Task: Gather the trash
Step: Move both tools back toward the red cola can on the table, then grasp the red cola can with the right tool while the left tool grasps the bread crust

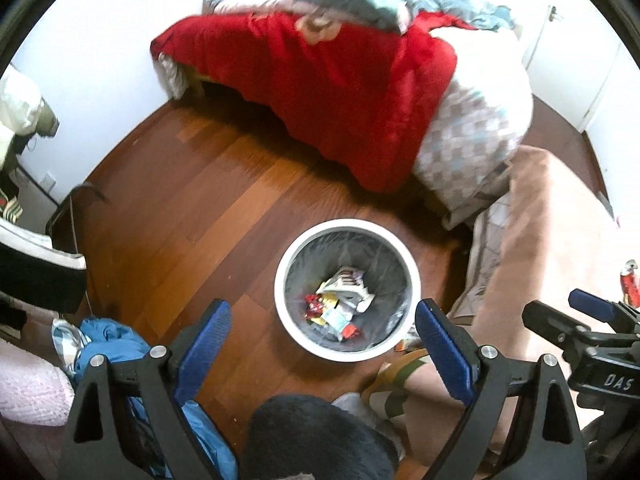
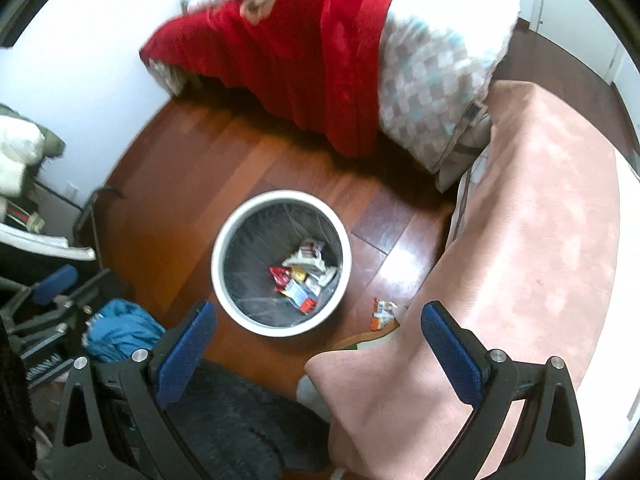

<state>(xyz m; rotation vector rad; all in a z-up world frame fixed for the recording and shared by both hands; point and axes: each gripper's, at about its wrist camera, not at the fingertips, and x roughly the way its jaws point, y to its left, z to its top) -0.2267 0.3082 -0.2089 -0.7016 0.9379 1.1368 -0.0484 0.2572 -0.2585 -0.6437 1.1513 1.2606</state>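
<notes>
A round white trash bin [image 1: 288, 320] with a grey liner stands on the wooden floor and holds several crumpled wrappers [image 1: 340, 300]. It also shows in the right wrist view [image 2: 224, 292]. My left gripper [image 1: 322, 328] is open and empty, high above the bin's near rim. My right gripper [image 2: 318, 330] is open and empty, above the floor beside the bin. An orange and white wrapper [image 2: 382, 314] lies on the floor right of the bin, next to the pink blanket. A red wrapper [image 1: 629, 282] lies on the pink blanket at the far right.
A bed with a red blanket [image 1: 320, 92] and checked quilt [image 2: 424, 88] stands behind the bin. A pink blanket [image 2: 520, 260] covers the right side. Blue cloth [image 2: 116, 332] lies on the floor at left. A dark fuzzy object [image 1: 316, 440] sits below the grippers.
</notes>
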